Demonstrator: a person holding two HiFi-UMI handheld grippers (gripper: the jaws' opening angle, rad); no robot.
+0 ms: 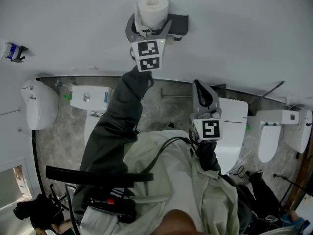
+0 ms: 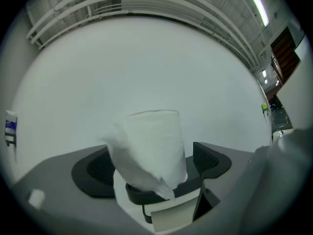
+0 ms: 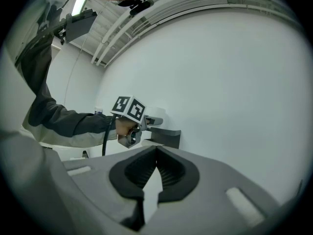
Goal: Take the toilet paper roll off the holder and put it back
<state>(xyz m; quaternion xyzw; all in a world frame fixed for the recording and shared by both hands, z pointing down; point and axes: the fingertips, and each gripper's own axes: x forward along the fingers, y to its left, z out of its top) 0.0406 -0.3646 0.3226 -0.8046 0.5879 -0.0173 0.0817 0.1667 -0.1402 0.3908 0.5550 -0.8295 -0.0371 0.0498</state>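
The white toilet paper roll stands upright on the dark holder fixed to the white wall. My left gripper is raised to it, jaws open on either side of the roll's lower part. In the left gripper view the roll fills the space between the pads, with a small gap at the right pad and a loose sheet hanging in front. The holder's dark base sits under the roll. My right gripper hangs lower and to the right, shut on nothing. The right gripper view shows the holder far off.
Below the wall runs a grey stone floor with several white toilets, one at the left and one under my right gripper. A small blue and white item is stuck on the wall at the left. A person's sleeves and pale jacket fill the bottom.
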